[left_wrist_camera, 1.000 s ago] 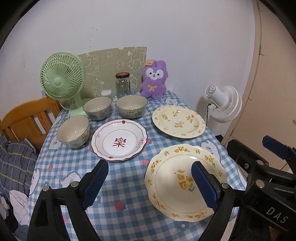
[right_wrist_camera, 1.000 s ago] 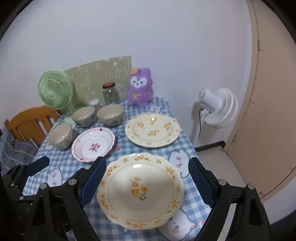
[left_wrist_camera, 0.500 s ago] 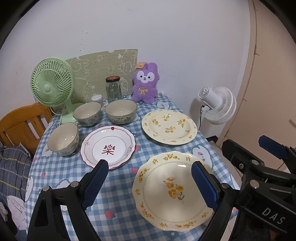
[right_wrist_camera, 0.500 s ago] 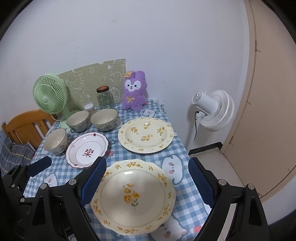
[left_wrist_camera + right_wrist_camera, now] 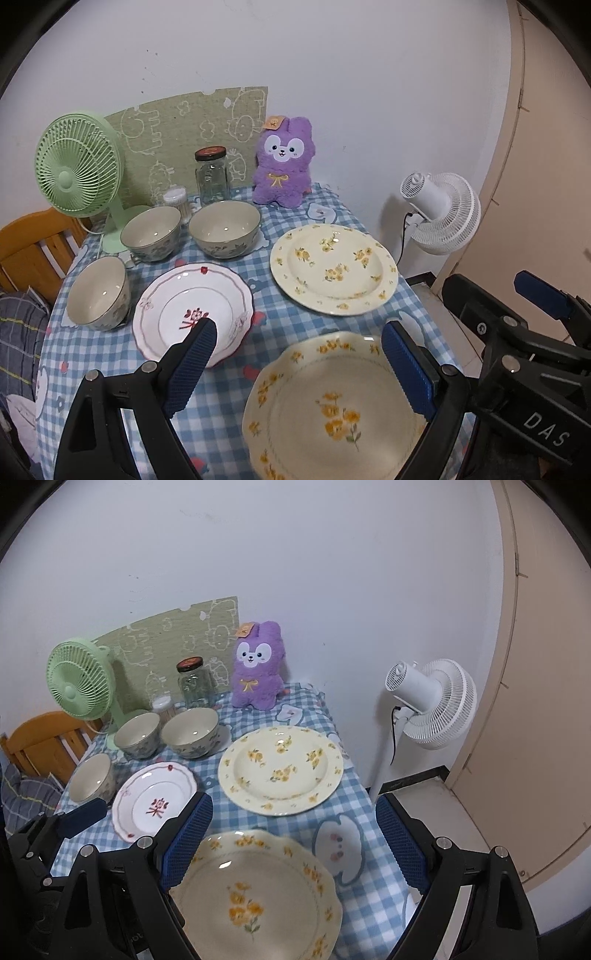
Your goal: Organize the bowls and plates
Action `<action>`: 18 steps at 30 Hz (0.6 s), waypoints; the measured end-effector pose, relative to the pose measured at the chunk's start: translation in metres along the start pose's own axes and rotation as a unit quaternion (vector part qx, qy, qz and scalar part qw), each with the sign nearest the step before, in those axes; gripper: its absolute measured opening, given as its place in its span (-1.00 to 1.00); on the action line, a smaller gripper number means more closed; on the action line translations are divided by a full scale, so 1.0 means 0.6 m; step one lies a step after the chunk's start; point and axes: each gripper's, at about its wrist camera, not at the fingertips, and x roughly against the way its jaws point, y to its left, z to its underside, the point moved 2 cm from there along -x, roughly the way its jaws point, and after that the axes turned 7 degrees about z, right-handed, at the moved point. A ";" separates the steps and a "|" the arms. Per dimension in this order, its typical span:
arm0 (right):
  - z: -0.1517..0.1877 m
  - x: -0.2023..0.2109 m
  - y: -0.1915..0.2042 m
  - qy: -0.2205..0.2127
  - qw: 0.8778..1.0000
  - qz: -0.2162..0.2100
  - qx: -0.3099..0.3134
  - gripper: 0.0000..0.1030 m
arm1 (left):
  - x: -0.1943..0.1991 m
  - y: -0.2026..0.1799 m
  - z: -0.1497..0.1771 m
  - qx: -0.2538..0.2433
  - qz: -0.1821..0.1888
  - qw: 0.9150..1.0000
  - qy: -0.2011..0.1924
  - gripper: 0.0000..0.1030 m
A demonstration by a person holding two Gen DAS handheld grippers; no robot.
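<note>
Three grey-green bowls [image 5: 99, 291] [image 5: 149, 230] [image 5: 223, 227] stand at the far left of the checked tablecloth [image 5: 110, 354]. Beside them lies a white plate with a red character [image 5: 177, 306]. A round yellow-flowered plate [image 5: 332, 266] sits at the far right, and a scalloped yellow-flowered plate [image 5: 332, 406] lies nearest. My left gripper [image 5: 295, 332] hangs open above the near table edge, its right finger over the scalloped plate's rim. My right gripper [image 5: 293, 806] stands open above the scalloped plate [image 5: 258, 897], holding nothing.
Along the back wall stand a green desk fan [image 5: 77, 162], a glass jar [image 5: 211, 173], a small toothpick holder [image 5: 177, 199] and a purple plush toy [image 5: 282, 162]. A white floor fan [image 5: 439, 214] stands right of the table, and a wooden chair [image 5: 29, 247] left.
Both grippers have drawn back from the table and slightly to the right, so the dishes sit lower and smaller in both views. No dish has moved and the jaws stay open.
</note>
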 end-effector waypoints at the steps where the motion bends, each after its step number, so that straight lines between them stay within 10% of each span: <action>1: -0.004 -0.010 -0.001 0.001 1.000 0.001 0.002 0.78 | -0.008 0.000 -0.003 0.001 0.000 1.000 0.003 0.79; 18: -0.059 -0.163 -0.011 0.036 0.999 -0.023 0.003 0.78 | -0.141 0.008 -0.064 0.026 -0.013 0.999 0.035 0.66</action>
